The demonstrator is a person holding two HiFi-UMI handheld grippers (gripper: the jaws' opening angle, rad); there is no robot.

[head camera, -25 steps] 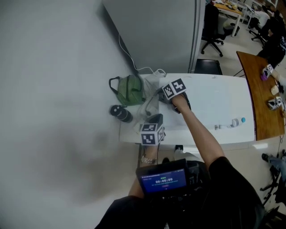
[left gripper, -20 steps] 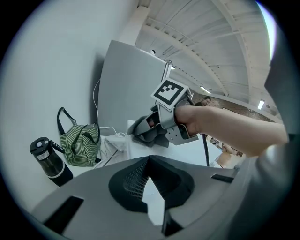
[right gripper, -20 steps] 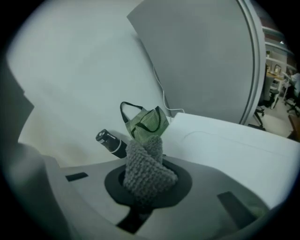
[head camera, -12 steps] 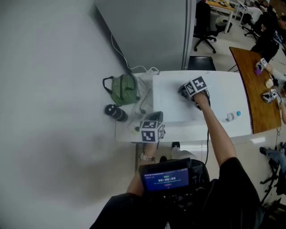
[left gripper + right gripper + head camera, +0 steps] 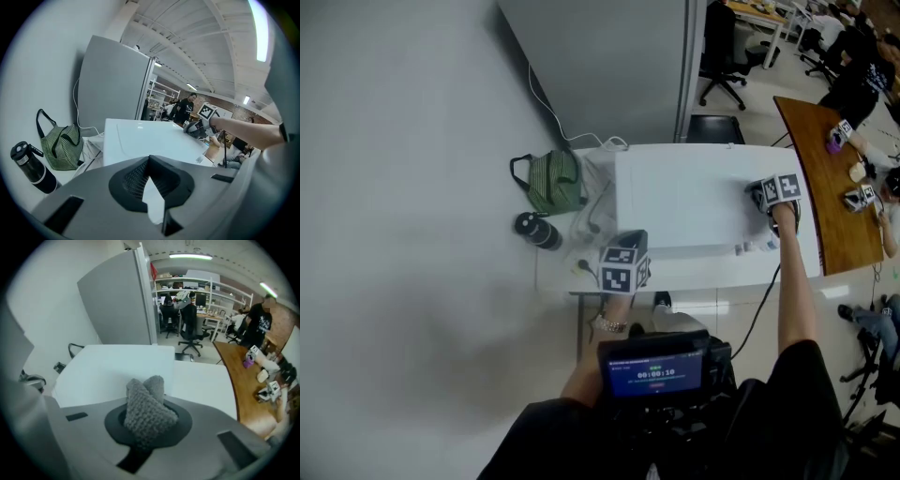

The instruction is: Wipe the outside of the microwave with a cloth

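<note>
The white microwave (image 5: 684, 202) stands on a white table (image 5: 572, 277) and I look down on its flat top. My right gripper (image 5: 772, 194) is at the top's far right edge, shut on a grey knitted cloth (image 5: 145, 411) that bulges out between its jaws. In the right gripper view the microwave (image 5: 122, 364) stretches away to the left. My left gripper (image 5: 623, 267) hovers at the microwave's front left corner, shut with nothing in it. In the left gripper view, the microwave (image 5: 145, 140) lies ahead and the right gripper (image 5: 199, 127) sits at its far end.
A green striped bag (image 5: 548, 183), a black bottle (image 5: 534, 230) and a pale crumpled bag (image 5: 592, 202) with a white cable lie left of the microwave. A grey partition (image 5: 609, 66) stands behind. A wooden table (image 5: 825, 187) with small items and seated people is at the right.
My right gripper has swept the cloth across the microwave's top from its left end to its right edge. The left gripper has stayed put.
</note>
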